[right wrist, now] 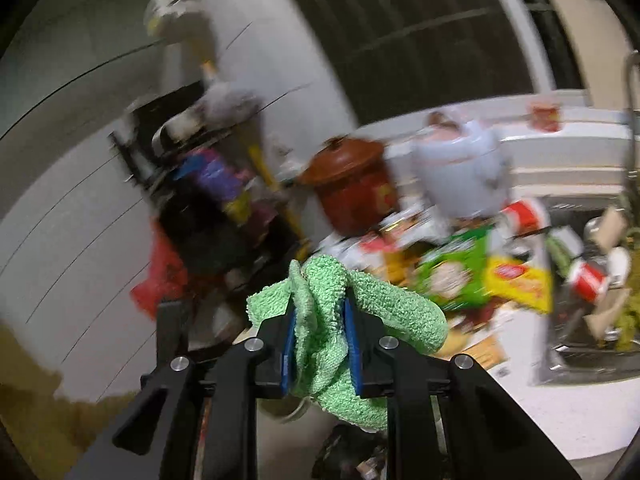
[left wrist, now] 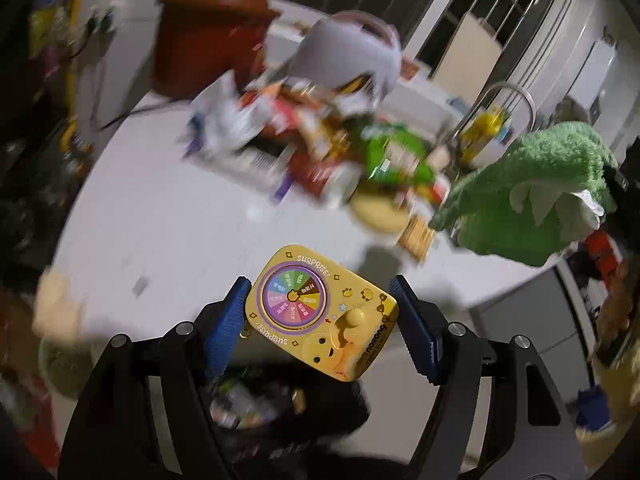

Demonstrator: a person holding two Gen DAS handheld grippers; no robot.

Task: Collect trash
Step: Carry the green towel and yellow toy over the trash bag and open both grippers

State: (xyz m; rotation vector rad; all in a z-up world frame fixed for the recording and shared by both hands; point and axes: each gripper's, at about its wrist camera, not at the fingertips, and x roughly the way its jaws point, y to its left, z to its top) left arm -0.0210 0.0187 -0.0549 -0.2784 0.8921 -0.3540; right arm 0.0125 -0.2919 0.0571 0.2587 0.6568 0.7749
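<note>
In the left wrist view a yellow "Surprise" toy card box (left wrist: pixel 320 312) with a colour wheel sits between the blue pads of my left gripper (left wrist: pixel 322 308); the jaws stand wide, and the right pad is clear of the box. Below it lies a dark trash bag (left wrist: pixel 280 408) with wrappers inside. A blurred pile of snack wrappers (left wrist: pixel 332 152) covers the white counter (left wrist: pixel 160 220). My right gripper (right wrist: pixel 320 332) is shut on a green towel (right wrist: pixel 340 320), which also shows at the right in the left wrist view (left wrist: pixel 532 192). The wrappers (right wrist: pixel 460 272) lie beyond it.
A brown clay pot (right wrist: pixel 352 184) and a white rice cooker (right wrist: pixel 460 168) stand behind the wrappers. A sink (right wrist: pixel 592 280) full of cans and scraps is at the right, with a tap (left wrist: pixel 508 100). A cluttered rack (right wrist: pixel 208 184) stands at the left.
</note>
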